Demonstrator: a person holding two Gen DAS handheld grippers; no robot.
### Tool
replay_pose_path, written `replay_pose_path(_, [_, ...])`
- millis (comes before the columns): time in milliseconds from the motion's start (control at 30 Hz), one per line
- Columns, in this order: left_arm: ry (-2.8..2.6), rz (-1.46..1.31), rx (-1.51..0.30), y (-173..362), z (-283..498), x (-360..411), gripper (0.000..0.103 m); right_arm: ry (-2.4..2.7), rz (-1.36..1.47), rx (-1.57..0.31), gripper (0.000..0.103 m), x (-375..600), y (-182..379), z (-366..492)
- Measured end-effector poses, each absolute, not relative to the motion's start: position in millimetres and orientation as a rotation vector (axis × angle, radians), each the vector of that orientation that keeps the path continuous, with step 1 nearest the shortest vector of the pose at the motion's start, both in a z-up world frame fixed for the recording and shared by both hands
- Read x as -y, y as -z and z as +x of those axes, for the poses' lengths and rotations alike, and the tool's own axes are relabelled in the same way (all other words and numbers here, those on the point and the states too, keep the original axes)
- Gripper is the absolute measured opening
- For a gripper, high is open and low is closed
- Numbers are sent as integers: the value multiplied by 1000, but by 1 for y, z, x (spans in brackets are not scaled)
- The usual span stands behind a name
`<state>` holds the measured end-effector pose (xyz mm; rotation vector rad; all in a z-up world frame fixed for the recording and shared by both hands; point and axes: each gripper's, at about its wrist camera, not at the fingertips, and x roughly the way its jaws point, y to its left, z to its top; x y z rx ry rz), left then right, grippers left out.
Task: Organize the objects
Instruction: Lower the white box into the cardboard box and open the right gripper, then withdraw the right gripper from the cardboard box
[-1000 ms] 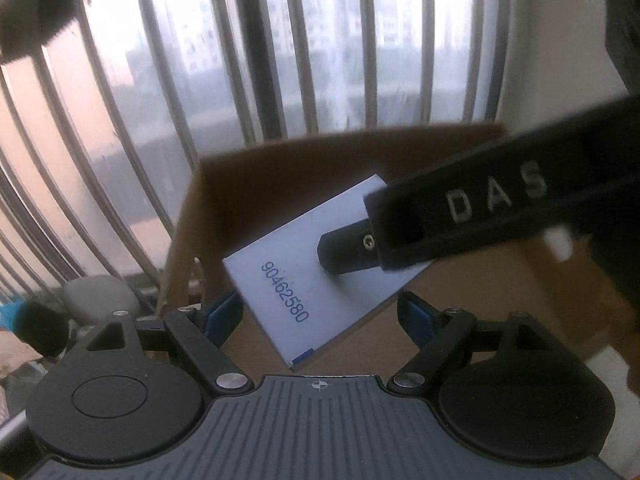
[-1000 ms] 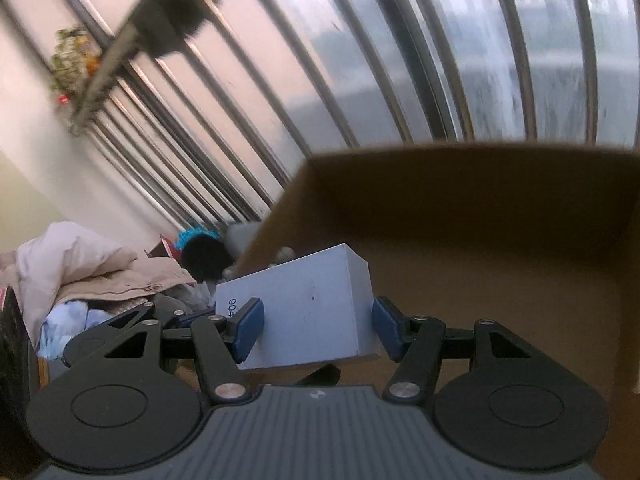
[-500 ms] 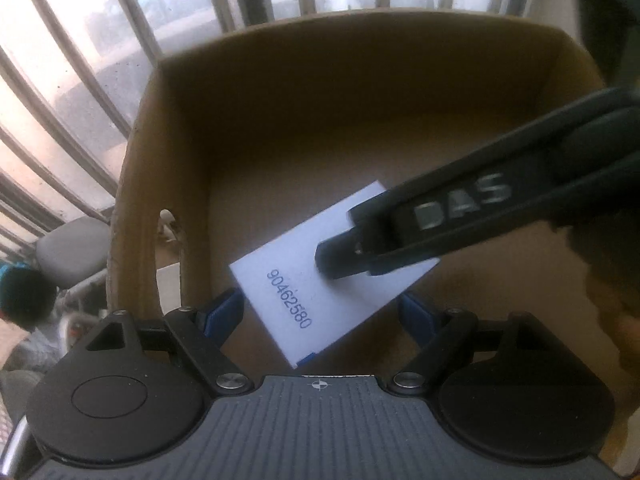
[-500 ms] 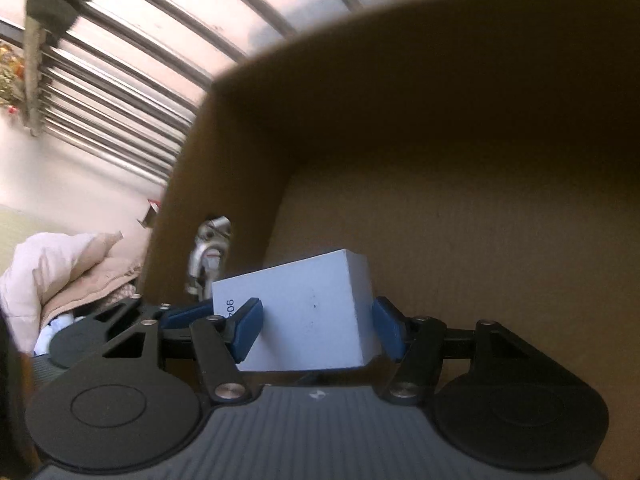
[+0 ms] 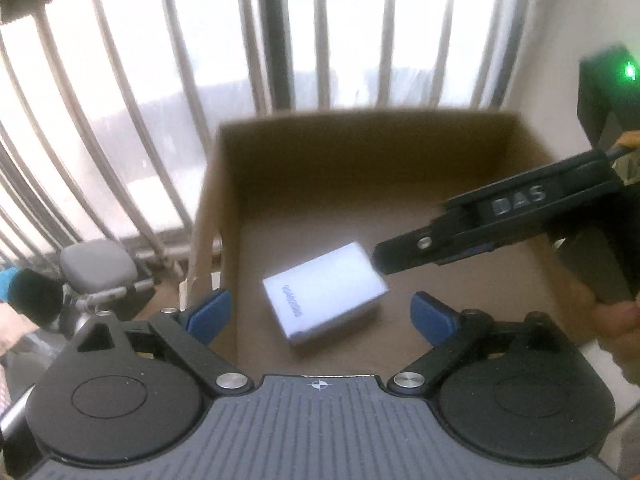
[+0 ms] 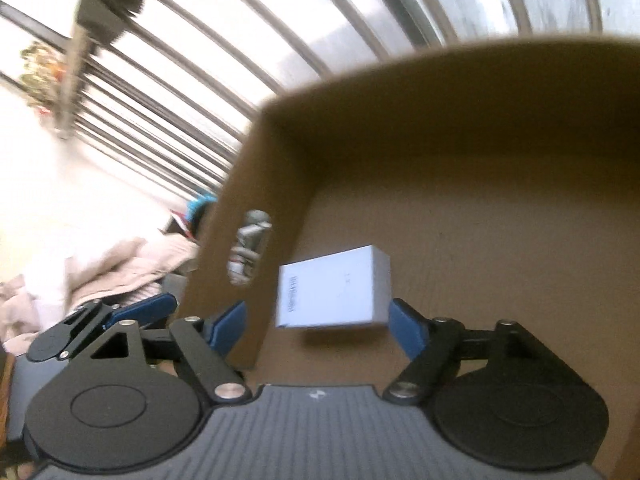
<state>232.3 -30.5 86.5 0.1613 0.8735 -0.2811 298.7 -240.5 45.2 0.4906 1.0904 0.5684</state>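
white box (image 6: pixel 334 286) in cardboard box (image 6: pixel 480 100), right claw (image 6: pixel 318 322) just opened, box between, untouched

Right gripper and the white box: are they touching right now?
Apart. In the right wrist view the right gripper has just been opening; clear gaps separate both blue pads from the white box, which sits inside the cardboard box.
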Motion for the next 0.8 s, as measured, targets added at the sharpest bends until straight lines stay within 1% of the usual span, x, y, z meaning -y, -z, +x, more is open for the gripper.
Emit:
replay_pose_path(67, [302, 140, -809, -105, 203, 30, 98, -605, 502, -1020, 82, 256, -63, 269])
replay_pose_path(167, [317, 91, -706, -128, 171, 17, 99, -659, 519, -901, 89, 275, -85, 226])
replay_pose_path(300, [299, 56, -587, -135, 125, 18, 100, -649, 446, -752, 92, 288, -108, 175])
replay_pose_path(400, [276, 45, -512, -131, 84, 19, 101, -608, 392, -663, 95, 298, -109, 129])
replay_pose_path(567, [226, 24, -446, -122, 26, 24, 101, -558, 366, -608, 96, 311, -87, 69])
replay_pose_path(700, [145, 62, -399, -112, 0, 32, 101, -507, 336, -572, 97, 309, -73, 41])
replay_pose_path(800, [88, 90, -390, -114, -12, 31, 101, -468, 299, -533, 97, 305, -72, 26])
